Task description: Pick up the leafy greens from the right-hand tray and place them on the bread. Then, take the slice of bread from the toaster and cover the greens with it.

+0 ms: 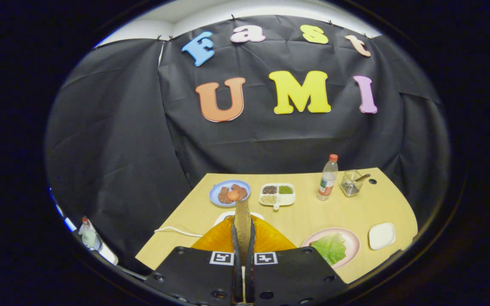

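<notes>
One bread slice [242, 221] pinched edge-on between two fingers [233, 238]; one lettuce leaf [331, 247].

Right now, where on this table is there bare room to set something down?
The gripper is shut on a brown bread slice. Bare wood lies between the white divided tray and the pink plate of lettuce. It is crowded around the orange toaster.
</notes>
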The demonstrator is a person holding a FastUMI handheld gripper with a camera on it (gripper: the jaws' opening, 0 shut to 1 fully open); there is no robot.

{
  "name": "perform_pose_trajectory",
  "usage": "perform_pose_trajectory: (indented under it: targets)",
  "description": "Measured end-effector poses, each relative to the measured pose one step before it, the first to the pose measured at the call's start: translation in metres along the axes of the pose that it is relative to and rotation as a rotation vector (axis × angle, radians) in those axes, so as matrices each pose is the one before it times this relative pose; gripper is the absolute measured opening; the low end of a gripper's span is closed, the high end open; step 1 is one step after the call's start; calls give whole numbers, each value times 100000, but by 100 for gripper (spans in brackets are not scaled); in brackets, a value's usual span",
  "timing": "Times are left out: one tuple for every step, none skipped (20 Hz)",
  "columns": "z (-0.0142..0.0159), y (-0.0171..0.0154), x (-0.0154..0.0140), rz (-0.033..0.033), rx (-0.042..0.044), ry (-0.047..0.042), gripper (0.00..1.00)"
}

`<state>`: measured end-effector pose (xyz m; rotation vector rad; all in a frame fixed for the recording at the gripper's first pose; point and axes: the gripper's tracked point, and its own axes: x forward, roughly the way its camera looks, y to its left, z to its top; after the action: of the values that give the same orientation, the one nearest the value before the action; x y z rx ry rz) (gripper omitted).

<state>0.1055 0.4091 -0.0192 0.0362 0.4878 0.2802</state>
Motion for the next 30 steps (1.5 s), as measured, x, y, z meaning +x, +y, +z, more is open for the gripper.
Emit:
perform_pose_trajectory:
  targets:
    - [-32,-556,-284,-283,587,-188,3]
    - [-20,-572,-255,-278,872,-289,3]
    - [-15,-544,-304,-248,691,-595,3]
    - [95,-627,-282,-548,68,-826,3]
    - [10,-662,-136,-617,-455,-582,3]
    - [-259,-900,-81,-1169,-266,-211,3]
    - [-194,-925,86,-1155,70,210,3]
    - [-364,-940,190,-1153,642,421,3]
    - [-317,-886,213,-567,1167,818,3]
    - [-240,-843,440,-670,1324,570,3]
    - [-146,-880,482,-595,1212,247,3]
    - [-269,-696,449,-643,898,475,3]
    - [-450,-839,519,-967,323,790,3]
    - [-494,-853,547,-902,286,1021,3]
    - [-503,-690,548,-502,253,1025,2]
    - [-520,-787,693,-579,278,1032,3]
    - [-529,-747,540,-708,83,934,3]
    - [-494,-743,523,-798,-36,788,3]
    - [-414,-791,541,-788,-93,527,3]
    - [-509,-664,516,-314,64,645,3]
    - [-446,-483,489,76,58,605,3]
    - [-423,-466,475,10,-56,361,3]
    - [-362,-401,413,435,107,232,3]
    - [-411,-478,368,82,289,360,3]
    - [-330,-472,342,122,540,359,3]
    - [-229,-486,447,-56,902,282,3]
    - [-322,-326,442,719,1355,783,3]
    - [-395,-606,366,-300,941,627,6]
    - [-250,-561,329,-263,760,758,6]
    - [-75,-334,369,274,1011,343,6]
